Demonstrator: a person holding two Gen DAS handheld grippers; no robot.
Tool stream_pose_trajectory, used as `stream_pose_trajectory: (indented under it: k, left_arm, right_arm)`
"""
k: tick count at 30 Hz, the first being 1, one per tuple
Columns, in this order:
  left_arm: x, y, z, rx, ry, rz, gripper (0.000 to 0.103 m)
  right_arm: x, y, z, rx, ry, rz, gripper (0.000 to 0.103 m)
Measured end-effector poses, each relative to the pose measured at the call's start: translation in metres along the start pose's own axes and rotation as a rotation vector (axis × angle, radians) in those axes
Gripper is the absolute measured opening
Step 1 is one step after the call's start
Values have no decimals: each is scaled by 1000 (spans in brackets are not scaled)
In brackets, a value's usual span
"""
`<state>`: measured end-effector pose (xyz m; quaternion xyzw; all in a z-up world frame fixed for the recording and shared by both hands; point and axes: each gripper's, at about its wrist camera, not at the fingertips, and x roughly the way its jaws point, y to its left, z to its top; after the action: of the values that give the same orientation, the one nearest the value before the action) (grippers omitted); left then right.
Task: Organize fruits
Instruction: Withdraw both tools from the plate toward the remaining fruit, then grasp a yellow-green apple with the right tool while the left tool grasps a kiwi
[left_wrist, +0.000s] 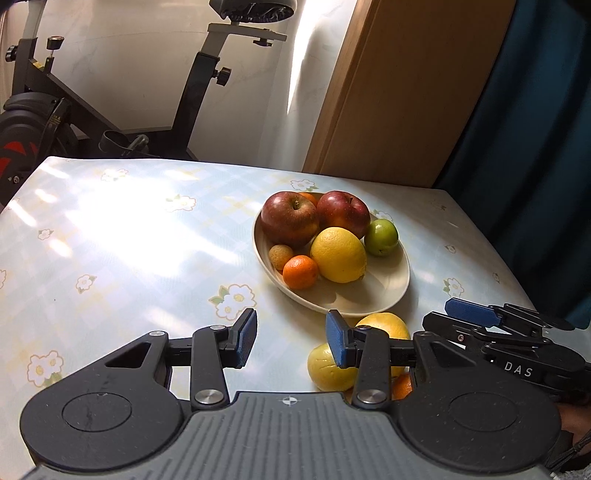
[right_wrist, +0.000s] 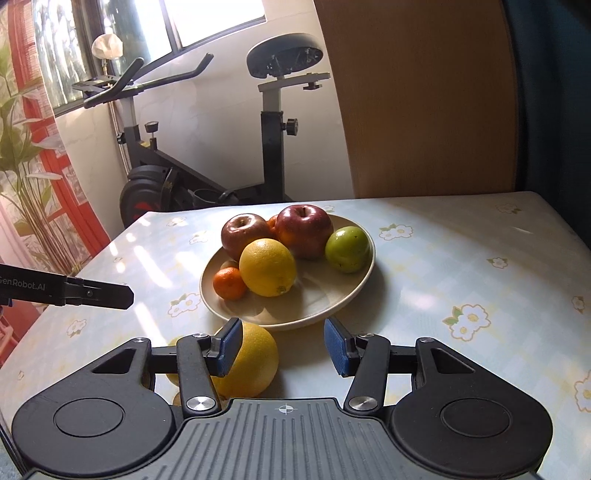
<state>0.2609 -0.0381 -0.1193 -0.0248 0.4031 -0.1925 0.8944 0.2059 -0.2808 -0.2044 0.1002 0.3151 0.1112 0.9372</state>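
Blue-padded jaws of the left gripper (left_wrist: 291, 341) are standing apart over bare cloth at lower centre, gripping nothing; its right finger is partly hiding two yellow fruits (left_wrist: 384, 325) and what may be an orange sliver. The right gripper (right_wrist: 282, 349) is likewise gaping empty, with a yellow fruit (right_wrist: 255, 363) just behind its left finger. Farther up, the bowl (right_wrist: 332, 301) is holding apples (right_wrist: 303, 230), a lemon (right_wrist: 267, 267), a mandarin (right_wrist: 229, 282) and a green fruit (right_wrist: 347, 249); only the right view is showing the window (right_wrist: 207, 18).
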Motion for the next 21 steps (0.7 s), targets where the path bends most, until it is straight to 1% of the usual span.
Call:
stream_pose_trajectory:
  k: [4,10,15,21]
  left_arm:
    - [-7,4,-13,5,10,15,42]
    - [-23,13,-27,-16,4,32,43]
    - [-29,16,-36,-27,1,34,44]
    - [-30,19,-43,-40,12,25,44]
  right_arm:
    - [-10,8,-13,-2,14,-2,47]
    - [-21,24,-29,-5,45,34,47]
    - [-22,45,-36,-46,73,54,47]
    - [-17,59,-40,-81,109,77,48]
